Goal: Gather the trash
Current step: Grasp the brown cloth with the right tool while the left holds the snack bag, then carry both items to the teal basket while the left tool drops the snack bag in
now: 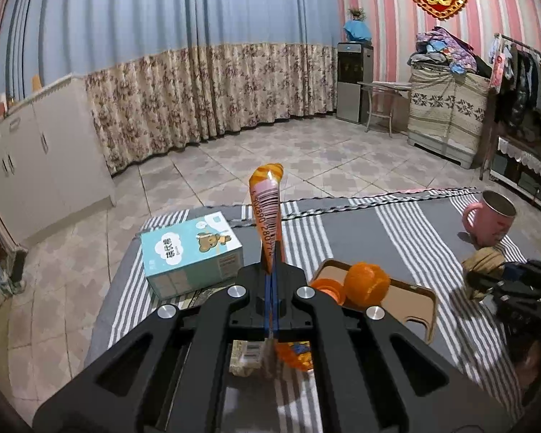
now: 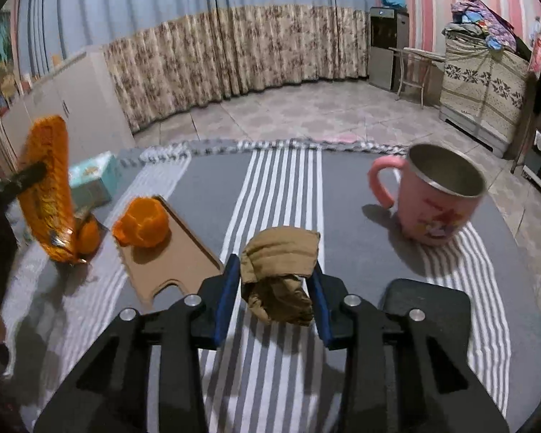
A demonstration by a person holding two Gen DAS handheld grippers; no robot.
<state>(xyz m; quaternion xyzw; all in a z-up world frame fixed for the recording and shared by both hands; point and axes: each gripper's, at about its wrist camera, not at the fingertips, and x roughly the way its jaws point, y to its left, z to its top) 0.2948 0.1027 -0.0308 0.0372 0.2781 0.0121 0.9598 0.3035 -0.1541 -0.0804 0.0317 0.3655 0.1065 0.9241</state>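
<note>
My left gripper [image 1: 272,258] is shut on a long orange snack wrapper [image 1: 267,198] with a barcode, holding it upright above the striped tablecloth [image 1: 396,223]. The right wrist view has that wrapper [image 2: 48,187] at the far left. My right gripper [image 2: 276,276] has its blue pads [image 2: 231,288] against both sides of a crumpled brown wad [image 2: 281,256] on the cloth. The left wrist view catches this wad [image 1: 483,263] and the right gripper [image 1: 515,285] at the right edge. Orange peel [image 2: 144,222] lies on a brown wooden tray [image 2: 173,263].
A pink metal-lined cup [image 2: 436,202] stands to the right, beyond the wad. A teal tissue box [image 1: 191,252] sits at the table's far left corner. A small packet [image 1: 247,355] and another orange scrap [image 1: 295,355] lie under my left gripper. Tiled floor lies beyond the table.
</note>
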